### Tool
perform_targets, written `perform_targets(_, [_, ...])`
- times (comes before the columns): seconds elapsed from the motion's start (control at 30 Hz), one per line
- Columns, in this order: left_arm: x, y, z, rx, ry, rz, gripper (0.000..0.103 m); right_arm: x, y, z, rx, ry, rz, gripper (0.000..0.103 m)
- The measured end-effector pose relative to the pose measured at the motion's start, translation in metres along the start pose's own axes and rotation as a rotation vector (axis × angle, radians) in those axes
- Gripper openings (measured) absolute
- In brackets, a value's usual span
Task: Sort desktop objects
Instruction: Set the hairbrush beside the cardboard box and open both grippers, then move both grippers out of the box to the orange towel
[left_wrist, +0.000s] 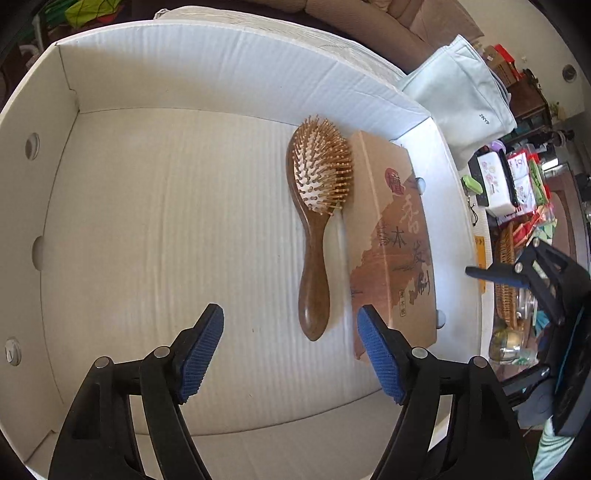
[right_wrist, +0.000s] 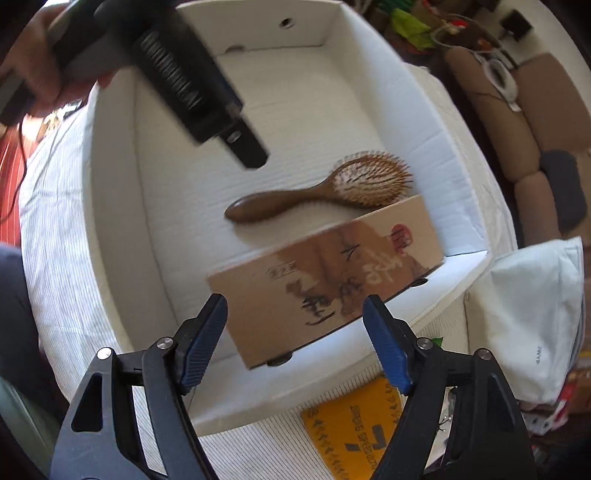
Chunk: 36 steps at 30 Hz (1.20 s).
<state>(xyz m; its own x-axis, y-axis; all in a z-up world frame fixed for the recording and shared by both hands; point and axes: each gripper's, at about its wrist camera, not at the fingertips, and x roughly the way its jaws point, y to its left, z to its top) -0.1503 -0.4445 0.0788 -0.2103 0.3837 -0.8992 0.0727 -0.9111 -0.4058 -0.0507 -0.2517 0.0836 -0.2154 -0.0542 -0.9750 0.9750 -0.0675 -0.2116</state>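
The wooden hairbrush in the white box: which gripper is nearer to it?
Left. The left gripper hangs open just short of the hairbrush handle. The right gripper is open over the brown carton, which lies beside the brush.

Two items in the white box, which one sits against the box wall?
The brown printed carton, along the side wall; the wooden hairbrush lies beside it, further into the box.

My left tongs (left_wrist: 290, 354) are matte black plastic, each finger built from angular struts with a triangular cut-out near its base; round silver screw heads sit at the pivots; the pads (left_wrist: 199, 354) are deep blue with a fine ribbed grid; my right tongs (right_wrist: 295, 339) are the same make, black struts, silver screws, blue ribbed pads (right_wrist: 388, 343); seen from the right wrist, the left unit's body is black, with a band of silvery coils.
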Motion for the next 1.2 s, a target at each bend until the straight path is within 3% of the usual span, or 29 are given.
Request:
perform_targets(0.2, [0.038, -0.039, 0.007, -0.019, 0.009, 0.015, 0.083, 0.025, 0.010, 0.002, -0.074, 0.061, 0.031, 0.074])
perform_targets(0.4, [0.031, -0.024, 0.004, -0.023, 0.012, 0.008, 0.084, 0.038, 0.001, 0.001, -0.089, 0.145, 0.141, 0.078])
perform_targets(0.43, [0.032, -0.024, 0.004, -0.022, 0.014, 0.007, 0.084, 0.041, -0.001, 0.001, -0.095, 0.159, 0.130, 0.078])
perform_targets(0.47, [0.033, -0.025, 0.002, -0.020, 0.018, 0.003, 0.084, 0.043, -0.004, 0.002, -0.090, 0.167, 0.101, 0.087])
perform_targets(0.53, [0.037, -0.027, 0.002, -0.017, 0.026, -0.004, 0.084, 0.045, -0.013, 0.001, -0.072, 0.175, 0.071, 0.095])
perform_targets(0.63, [0.041, -0.031, 0.000, -0.007, 0.034, -0.007, 0.084, 0.042, -0.024, 0.000, -0.046, 0.150, 0.015, 0.095])
perform_targets(0.8, [0.048, -0.036, 0.002, 0.000, 0.045, -0.009, 0.084, 0.042, -0.035, -0.012, 0.010, 0.140, 0.071, 0.096])
perform_targets(0.9, [0.055, -0.043, 0.005, 0.004, 0.052, -0.017, 0.085, 0.024, -0.037, -0.025, 0.033, 0.078, 0.124, 0.096])
perform_targets(1.0, [0.066, -0.050, 0.008, 0.001, 0.069, -0.027, 0.085, -0.008, -0.049, -0.048, 0.134, -0.025, 0.161, 0.096])
perform_targets(1.13, [0.082, -0.058, 0.012, -0.038, 0.086, -0.083, 0.085, -0.054, -0.070, -0.074, 0.260, -0.137, 0.143, 0.097])
perform_targets(1.2, [0.082, -0.062, 0.013, -0.044, 0.069, -0.070, 0.085, -0.068, -0.071, -0.091, 0.316, -0.183, 0.131, 0.097])
